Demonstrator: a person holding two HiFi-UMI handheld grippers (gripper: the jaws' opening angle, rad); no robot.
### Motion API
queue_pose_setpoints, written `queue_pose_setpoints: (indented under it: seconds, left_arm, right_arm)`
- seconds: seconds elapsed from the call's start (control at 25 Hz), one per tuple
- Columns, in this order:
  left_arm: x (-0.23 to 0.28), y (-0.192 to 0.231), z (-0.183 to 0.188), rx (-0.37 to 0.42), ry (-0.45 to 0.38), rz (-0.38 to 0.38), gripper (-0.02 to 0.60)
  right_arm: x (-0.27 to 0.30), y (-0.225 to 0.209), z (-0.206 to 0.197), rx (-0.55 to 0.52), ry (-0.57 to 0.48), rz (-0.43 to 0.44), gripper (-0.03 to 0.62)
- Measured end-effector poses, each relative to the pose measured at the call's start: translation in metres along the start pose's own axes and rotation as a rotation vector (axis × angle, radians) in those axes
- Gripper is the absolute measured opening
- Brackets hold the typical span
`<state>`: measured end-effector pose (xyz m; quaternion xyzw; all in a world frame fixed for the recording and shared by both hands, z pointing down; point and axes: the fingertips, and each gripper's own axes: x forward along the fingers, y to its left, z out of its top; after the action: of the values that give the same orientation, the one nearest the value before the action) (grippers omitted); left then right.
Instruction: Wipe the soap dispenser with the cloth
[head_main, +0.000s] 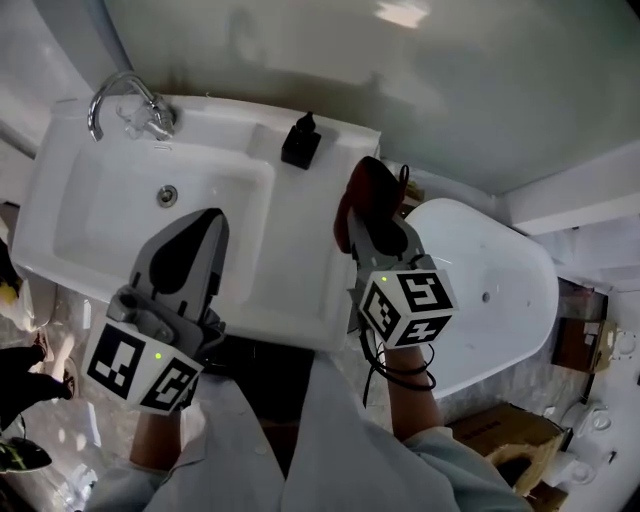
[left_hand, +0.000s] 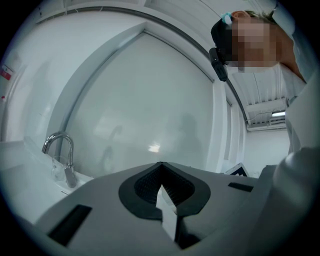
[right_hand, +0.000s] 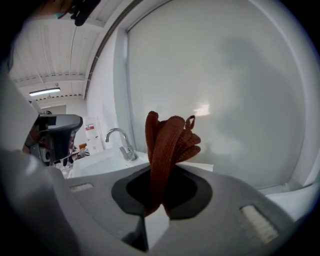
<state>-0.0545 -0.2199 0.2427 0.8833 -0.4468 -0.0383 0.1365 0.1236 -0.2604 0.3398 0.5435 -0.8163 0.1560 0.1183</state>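
Observation:
A black soap dispenser (head_main: 301, 140) stands on the back ledge of the white sink (head_main: 300, 290), right of the basin. My right gripper (head_main: 366, 205) is shut on a folded rust-brown cloth (head_main: 364, 192), which sticks up between its jaws (right_hand: 167, 145). It hovers over the sink's right edge, a little nearer to me than the dispenser and apart from it. My left gripper (head_main: 205, 222) hangs over the basin, shut with nothing in it (left_hand: 161, 170). The dispenser shows in neither gripper view.
A chrome tap (head_main: 125, 100) stands at the sink's back left and shows in both gripper views (left_hand: 60, 155) (right_hand: 122, 142). A white toilet (head_main: 490, 290) is close on the right. A frosted wall panel (head_main: 420, 90) rises behind. Cardboard boxes (head_main: 500, 435) lie on the floor.

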Motion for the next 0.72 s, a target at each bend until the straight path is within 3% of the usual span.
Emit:
queue_pose_setpoints:
  seconds: [0.32,0.72]
  left_arm:
    - [0.002,-0.017,0.001,0.012,-0.003,-0.030,0.003]
    - [-0.021,-0.013,-0.007,0.010,0.025,-0.067,0.003]
  right_arm:
    - [-0.041,0.006,0.008,0.030,-0.049,-0.022,0.055]
    - [-0.055,0.051,-0.007,0.040,-0.043,-0.006,0.055]
